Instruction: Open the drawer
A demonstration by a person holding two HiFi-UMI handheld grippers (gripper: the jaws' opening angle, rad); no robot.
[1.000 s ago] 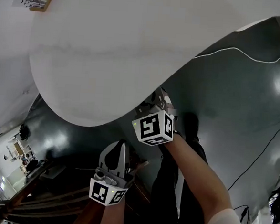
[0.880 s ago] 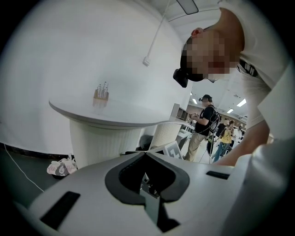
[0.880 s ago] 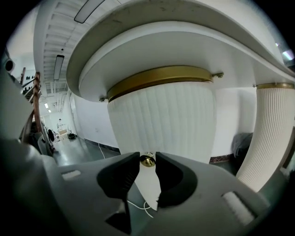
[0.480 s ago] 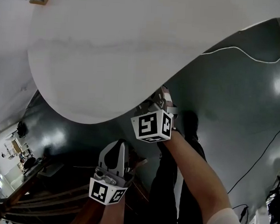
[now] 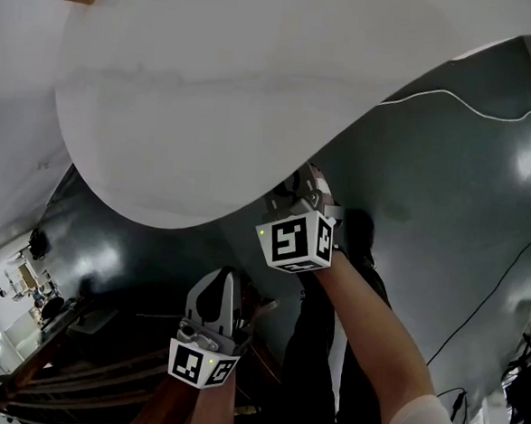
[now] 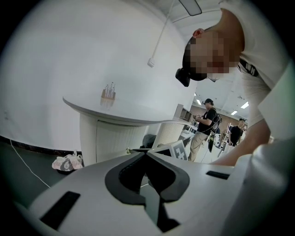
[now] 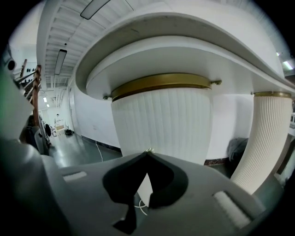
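Observation:
The drawer front (image 7: pixel 161 120) is a curved white fluted panel under a brass band, below the white counter (image 5: pixel 255 97). My right gripper (image 7: pixel 147 152) is shut, and its tips meet on the small brass knob (image 7: pixel 148 150) of that front. In the head view the right gripper (image 5: pixel 297 180) reaches under the counter's edge, so its tips are hidden. The left gripper view shows the knob (image 6: pixel 128 150) with the right gripper's dark fingers on it. My left gripper (image 5: pixel 229 272) hangs lower and nearer to me, shut on nothing.
A white fluted column (image 7: pixel 267 138) stands right of the drawer. A white cable (image 5: pixel 473 103) runs over the dark glossy floor. A pink bundle (image 6: pixel 67 162) lies by the cabinet's foot. People (image 6: pixel 205 124) stand far off. Wooden furniture (image 5: pixel 73 365) is at lower left.
The right gripper's marker cube has edged slightly to the right under the counter's edge. The left gripper stays where it was.

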